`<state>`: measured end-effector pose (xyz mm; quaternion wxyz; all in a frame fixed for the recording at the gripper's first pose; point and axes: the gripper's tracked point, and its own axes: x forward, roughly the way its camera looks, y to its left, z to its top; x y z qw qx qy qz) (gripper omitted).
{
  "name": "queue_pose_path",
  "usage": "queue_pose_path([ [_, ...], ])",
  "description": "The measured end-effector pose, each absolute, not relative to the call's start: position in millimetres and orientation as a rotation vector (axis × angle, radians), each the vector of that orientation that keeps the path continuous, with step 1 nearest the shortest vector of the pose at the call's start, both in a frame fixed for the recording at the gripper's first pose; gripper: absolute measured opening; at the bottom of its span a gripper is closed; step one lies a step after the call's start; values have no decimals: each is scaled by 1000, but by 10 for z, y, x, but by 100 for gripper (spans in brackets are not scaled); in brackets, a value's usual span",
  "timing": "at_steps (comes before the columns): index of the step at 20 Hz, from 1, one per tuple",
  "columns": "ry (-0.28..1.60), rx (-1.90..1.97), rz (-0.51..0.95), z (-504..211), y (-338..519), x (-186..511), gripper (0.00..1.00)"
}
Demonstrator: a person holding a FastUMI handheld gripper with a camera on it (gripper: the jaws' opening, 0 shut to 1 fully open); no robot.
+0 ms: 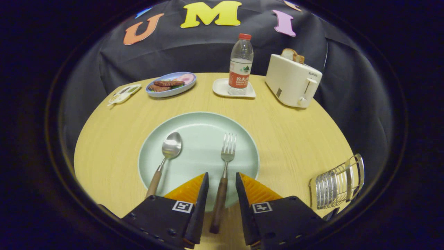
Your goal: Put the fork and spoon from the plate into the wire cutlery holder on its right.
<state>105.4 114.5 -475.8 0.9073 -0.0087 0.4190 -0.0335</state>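
A pale green plate (197, 125) lies on the round wooden table. A fork (223, 173) with a wooden handle rests on the plate's right half, tines pointing away, its handle running back over the rim. My gripper (222, 178) is open, one finger on each side of the fork's handle, with a gap to the handle on both sides. A spoon (166, 158) with a wooden handle lies on the plate's left half, left of the fingers. The wire cutlery holder (338, 184) stands right of the plate, near the table's edge.
Beyond the plate stand a water bottle (240, 66) on a small white tray (222, 88), a white toaster (293, 81) with bread in it at the back right, a blue plate of food (171, 84) and a small packet (124, 93) at the back left.
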Motion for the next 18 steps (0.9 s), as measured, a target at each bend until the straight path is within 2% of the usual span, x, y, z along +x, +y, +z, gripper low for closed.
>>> queue_pose_path([
  [1,862,-22,-72,-4745,1139,1064,30],
  [3,869,-26,-78,-4779,1130,1076,27],
  [5,872,-33,-91,-4786,1091,1096,10],
  [8,897,-28,-86,-4761,1096,1071,8],
  [9,911,-13,-79,-4759,1102,1066,4],
  [18,894,58,15,-4242,1123,871,3],
])
